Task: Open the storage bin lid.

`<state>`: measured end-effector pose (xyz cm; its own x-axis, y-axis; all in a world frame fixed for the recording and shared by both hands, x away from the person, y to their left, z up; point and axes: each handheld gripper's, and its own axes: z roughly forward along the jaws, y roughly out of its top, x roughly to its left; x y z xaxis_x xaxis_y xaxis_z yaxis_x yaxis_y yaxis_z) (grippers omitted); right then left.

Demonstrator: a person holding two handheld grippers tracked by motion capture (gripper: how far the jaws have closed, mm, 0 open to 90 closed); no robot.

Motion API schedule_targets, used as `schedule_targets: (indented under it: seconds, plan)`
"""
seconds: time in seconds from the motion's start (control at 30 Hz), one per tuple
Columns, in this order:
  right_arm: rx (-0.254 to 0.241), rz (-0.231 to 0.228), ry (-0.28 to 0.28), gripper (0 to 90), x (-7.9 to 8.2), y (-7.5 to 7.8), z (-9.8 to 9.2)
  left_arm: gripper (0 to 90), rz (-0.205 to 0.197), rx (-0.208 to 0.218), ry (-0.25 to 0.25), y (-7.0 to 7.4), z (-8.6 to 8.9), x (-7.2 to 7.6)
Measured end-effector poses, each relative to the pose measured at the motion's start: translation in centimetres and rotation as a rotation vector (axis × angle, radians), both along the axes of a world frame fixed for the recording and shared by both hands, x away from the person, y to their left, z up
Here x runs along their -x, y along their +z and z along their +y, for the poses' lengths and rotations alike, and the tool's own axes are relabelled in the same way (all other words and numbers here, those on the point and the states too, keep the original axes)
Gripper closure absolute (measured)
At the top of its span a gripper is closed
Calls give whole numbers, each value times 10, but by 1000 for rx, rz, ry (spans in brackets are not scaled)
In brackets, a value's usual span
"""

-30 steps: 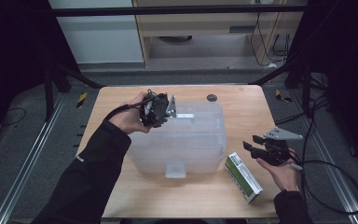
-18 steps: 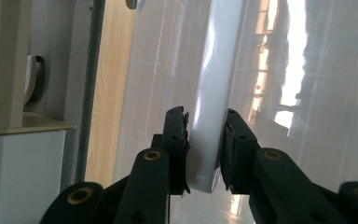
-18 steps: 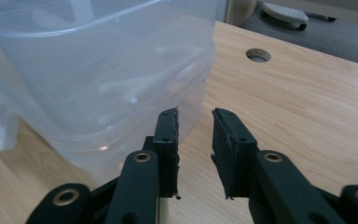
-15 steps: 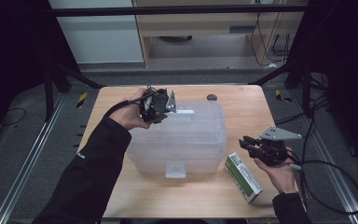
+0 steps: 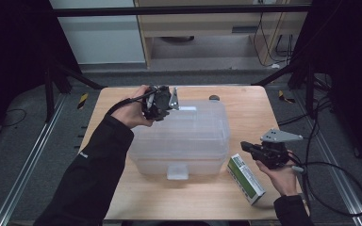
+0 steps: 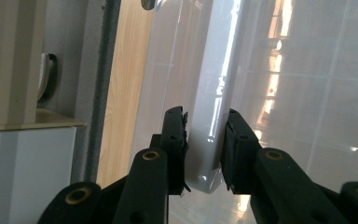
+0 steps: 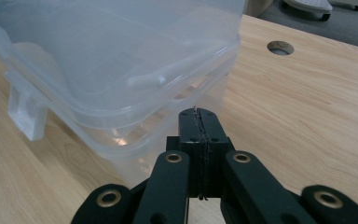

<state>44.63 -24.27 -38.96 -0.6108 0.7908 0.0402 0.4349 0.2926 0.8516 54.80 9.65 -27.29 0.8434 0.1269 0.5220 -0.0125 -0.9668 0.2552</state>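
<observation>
A clear plastic storage box (image 5: pixel 184 136) with its lid on stands mid-table. My left gripper (image 5: pixel 162 101) is at the box's far left corner. In the left gripper view its jaws (image 6: pixel 206 116) are shut on a pale plastic latch (image 6: pixel 209 140) at the lid's edge. My right gripper (image 5: pixel 246 147) hovers just off the box's right side, above a green and white carton (image 5: pixel 246 178) lying on the table. Its jaws have just been closing. In the right gripper view they (image 7: pixel 199 114) meet with nothing between them, pointing at the box's corner (image 7: pixel 121 70).
The wooden table (image 5: pixel 245 113) has a small round hole (image 5: pixel 214 98) behind the box, which also shows in the right gripper view (image 7: pixel 280 47). A front latch (image 5: pixel 177 172) sticks out of the box toward the person. Cables trail off the table's right edge.
The right gripper's jaws went from apart to fully together, and that hand lifted slightly. The left gripper stayed on the latch at the far corner.
</observation>
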Motion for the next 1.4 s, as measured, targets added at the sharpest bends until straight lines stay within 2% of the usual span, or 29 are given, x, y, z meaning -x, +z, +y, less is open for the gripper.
schedule_targets:
  seconds: [0.37, 0.8, 1.03, 1.4]
  plan:
    - [18, 10, 34, 900, 1, 0, 12, 723, -27, -7, 15, 3, -2, -2]
    - [26, 24, 54, 900, 1, -3, 19, 720, -29, -5, 26, 7, -3, -9]
    - [21, 34, 67, 900, 0, -5, 26, 717, -32, 4, 36, 9, -3, -13]
    - [-6, 25, 81, 900, -2, -6, 31, 712, -36, 16, 50, 12, -3, -20]
